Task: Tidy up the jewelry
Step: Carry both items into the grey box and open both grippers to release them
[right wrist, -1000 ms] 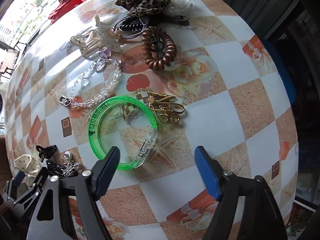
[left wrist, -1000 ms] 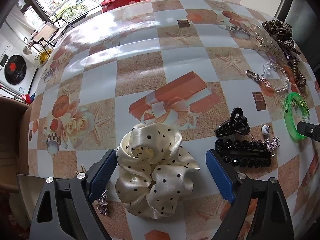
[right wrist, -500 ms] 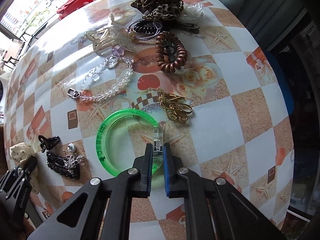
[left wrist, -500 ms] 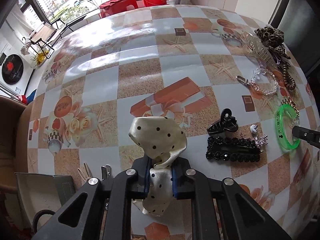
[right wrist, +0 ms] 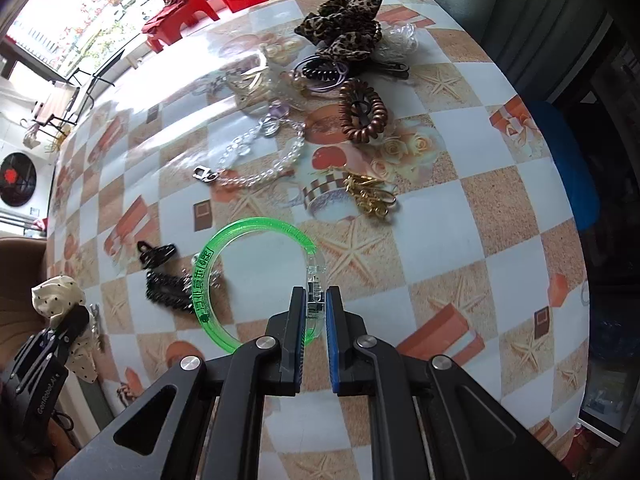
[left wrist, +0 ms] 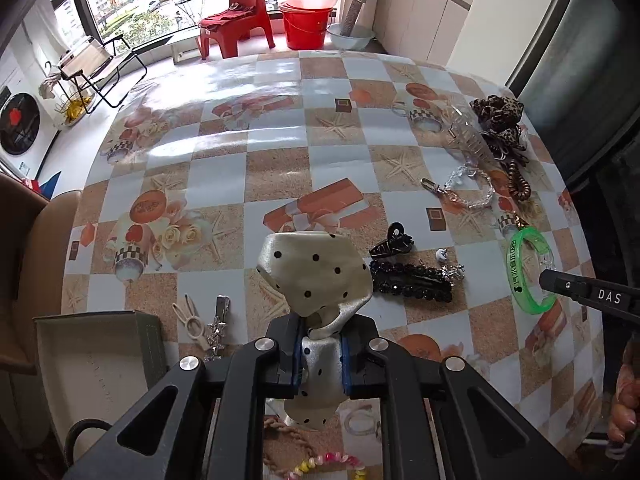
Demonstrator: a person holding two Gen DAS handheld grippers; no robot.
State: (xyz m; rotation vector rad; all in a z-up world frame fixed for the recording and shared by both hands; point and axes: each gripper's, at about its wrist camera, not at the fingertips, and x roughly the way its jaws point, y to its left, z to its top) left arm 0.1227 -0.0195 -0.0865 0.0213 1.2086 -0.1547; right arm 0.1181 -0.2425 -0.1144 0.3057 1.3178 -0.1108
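Table (left wrist: 280,152) with checked cloth carries most of the jewelry unsorted, so the task appears barely begun; an open box (left wrist: 96,360) sits at the near left edge, its contents not visible. Left gripper (left wrist: 322,354) is clamped on a cream dotted scrunchie (left wrist: 316,276), which looks raised off the cloth, soft and crumpled. Right gripper (right wrist: 316,312) pinches the clear clasp of a green bangle (right wrist: 208,280), rigid and translucent. Remaining on the cloth: leopard bow (right wrist: 344,28), bead chain (right wrist: 256,160), coil tie (right wrist: 362,110), black clips (left wrist: 408,276).
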